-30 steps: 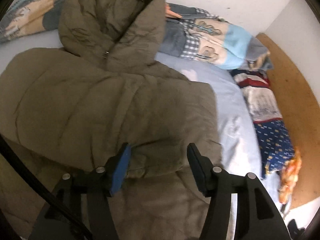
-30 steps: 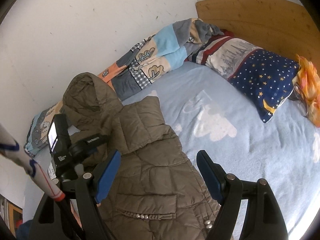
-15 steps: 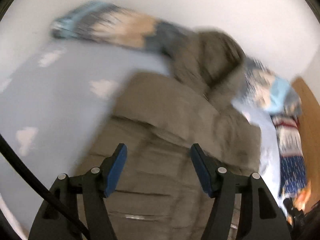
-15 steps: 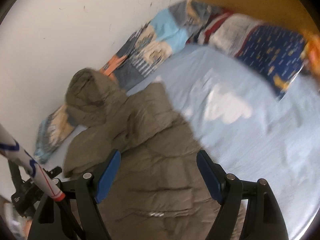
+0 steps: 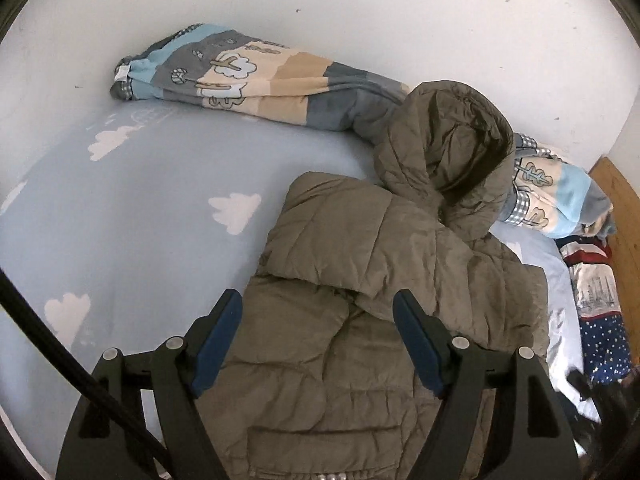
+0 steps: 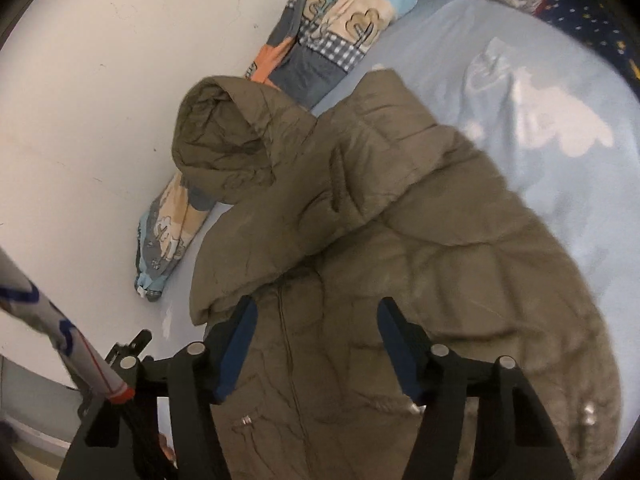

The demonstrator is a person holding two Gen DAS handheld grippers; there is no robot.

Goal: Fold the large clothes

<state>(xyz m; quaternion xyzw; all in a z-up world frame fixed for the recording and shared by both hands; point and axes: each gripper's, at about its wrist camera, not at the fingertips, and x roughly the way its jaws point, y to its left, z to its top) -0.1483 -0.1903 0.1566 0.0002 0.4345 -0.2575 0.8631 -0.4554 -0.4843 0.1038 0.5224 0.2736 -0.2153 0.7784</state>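
Count: 1 puffer jacket [image 5: 384,280], olive-brown, hooded; 1 patchwork duvet [image 5: 256,80] rolled long against the wall; 2 pillows at the head end, 1 navy with small stars [image 5: 604,344], 1 with a red-striped skyline print [image 5: 592,276]; 2 grippers, both mine.

Left gripper [image 5: 318,336]: jaws wide apart and just been opening, blue pads bare, nothing pinched. It hangs above the jacket's front panel; the quilted cloth lies below the gap, not pressed by either pad.

Right gripper [image 6: 314,338]: jaws have just been closing but stand apart, nothing gripped. The jacket's zip line [image 6: 288,344] runs under the gap.

Jacket: lies flat on the bed, front up. 1 sleeve is folded in across the chest; the hood [image 5: 452,160] is propped up against the duvet by the wall. Fabric matte, crinkled, stitched in horizontal padded bands. A row of small metal snaps [image 5: 332,476] shows at the bottom edge of the left wrist view; 1 pocket flap [image 5: 324,432] sits just above them.

Surface: pale blue bedsheet [image 5: 140,232] printed with white clouds, smooth, a few light creases. Duvet is soft cotton in blocks of blue, grey, beige and orange, with tree drawings and gingham patches.

Room: white painted wall [image 5: 360,12], lightly scuffed, along the far side of the bed. Wooden headboard [image 5: 624,216], pale pine, behind the pillows. A white sleeve with blue marks and a red cuff [image 6: 60,340] enters at the left of the right wrist view.
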